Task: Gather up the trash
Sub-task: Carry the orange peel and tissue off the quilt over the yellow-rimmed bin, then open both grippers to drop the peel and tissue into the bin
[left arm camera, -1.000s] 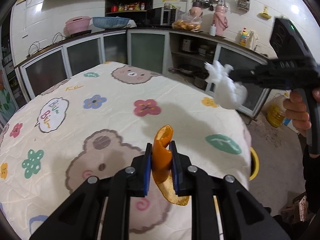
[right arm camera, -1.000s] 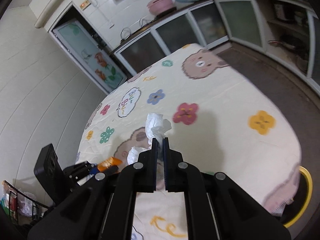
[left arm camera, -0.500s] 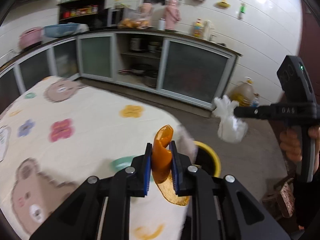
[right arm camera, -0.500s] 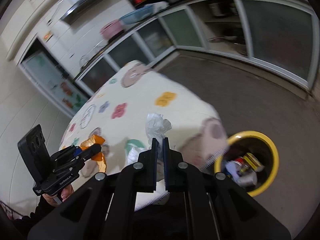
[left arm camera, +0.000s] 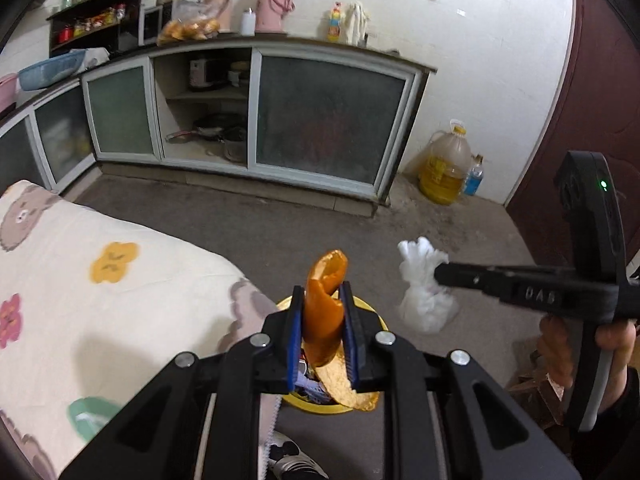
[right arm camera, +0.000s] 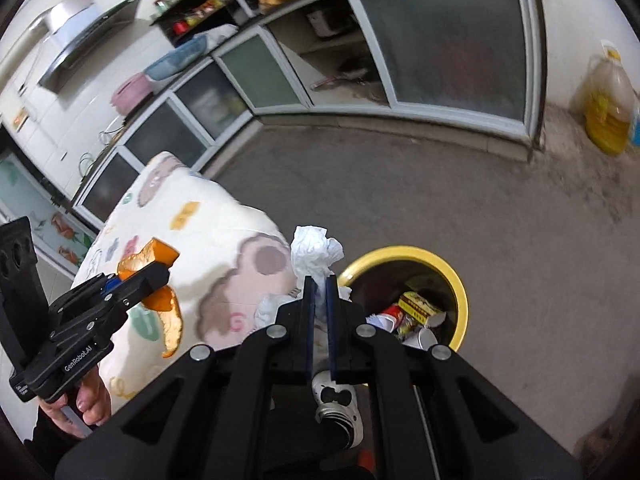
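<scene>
Left wrist view, left gripper (left arm camera: pixel 322 336) clamping curled orange peel (left arm camera: pixel 325 312), right gripper (right arm camera: pixel 319 300) pinching crumpled white tissue (right arm camera: pixel 316 252), yellow-rimmed round trash bin (right arm camera: pixel 460 292) below.

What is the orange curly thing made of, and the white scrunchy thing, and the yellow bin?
The orange peel looks like fruit skin: bright and waxy outside, paler inside, curled stiffly. The crumpled tissue seems thin soft paper, matte, full of sharp creases. The yellow bin is probably plastic: its round rim is smooth and evenly coloured, though I can't be sure.

Left gripper (left arm camera: pixel 323 336) hides most of the yellow bin (left arm camera: pixel 370 309)
</scene>
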### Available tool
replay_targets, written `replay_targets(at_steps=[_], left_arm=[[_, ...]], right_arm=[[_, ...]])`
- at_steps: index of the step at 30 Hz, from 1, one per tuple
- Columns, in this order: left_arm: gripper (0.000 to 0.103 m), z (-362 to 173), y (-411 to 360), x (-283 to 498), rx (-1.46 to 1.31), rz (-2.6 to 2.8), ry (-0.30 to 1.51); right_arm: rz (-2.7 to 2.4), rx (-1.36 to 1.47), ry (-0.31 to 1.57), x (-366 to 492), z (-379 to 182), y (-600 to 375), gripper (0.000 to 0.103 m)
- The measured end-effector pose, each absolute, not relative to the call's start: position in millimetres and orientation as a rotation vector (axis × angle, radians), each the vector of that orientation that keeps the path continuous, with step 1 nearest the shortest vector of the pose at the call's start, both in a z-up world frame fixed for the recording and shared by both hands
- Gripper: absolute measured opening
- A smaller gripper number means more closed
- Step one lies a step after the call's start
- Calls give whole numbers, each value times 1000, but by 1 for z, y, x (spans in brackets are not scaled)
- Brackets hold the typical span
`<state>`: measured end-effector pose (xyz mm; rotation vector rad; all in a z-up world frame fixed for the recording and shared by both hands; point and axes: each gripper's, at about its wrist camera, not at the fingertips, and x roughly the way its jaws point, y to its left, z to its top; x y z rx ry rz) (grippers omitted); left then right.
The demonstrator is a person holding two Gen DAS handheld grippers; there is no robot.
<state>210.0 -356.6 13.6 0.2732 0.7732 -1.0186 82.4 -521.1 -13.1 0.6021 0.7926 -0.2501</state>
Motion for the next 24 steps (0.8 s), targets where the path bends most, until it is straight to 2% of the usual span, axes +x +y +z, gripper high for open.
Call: replay_targets(at_steps=[11, 21, 23, 24], left_arm=[[16, -59, -445, 223, 387, -1000, 918], [17, -106, -475, 242, 394, -920, 1011], [18, -105, -474, 245, 367, -925, 1021], [24, -103, -473, 246, 357, -930, 1020]], right_arm=[[-343, 691, 901, 111, -105, -555, 5], [-399, 816, 993, 127, -171, -585, 6], [-415, 838, 1003, 127, -180, -591, 6], [-414, 847, 1009, 127, -182, -593, 7]])
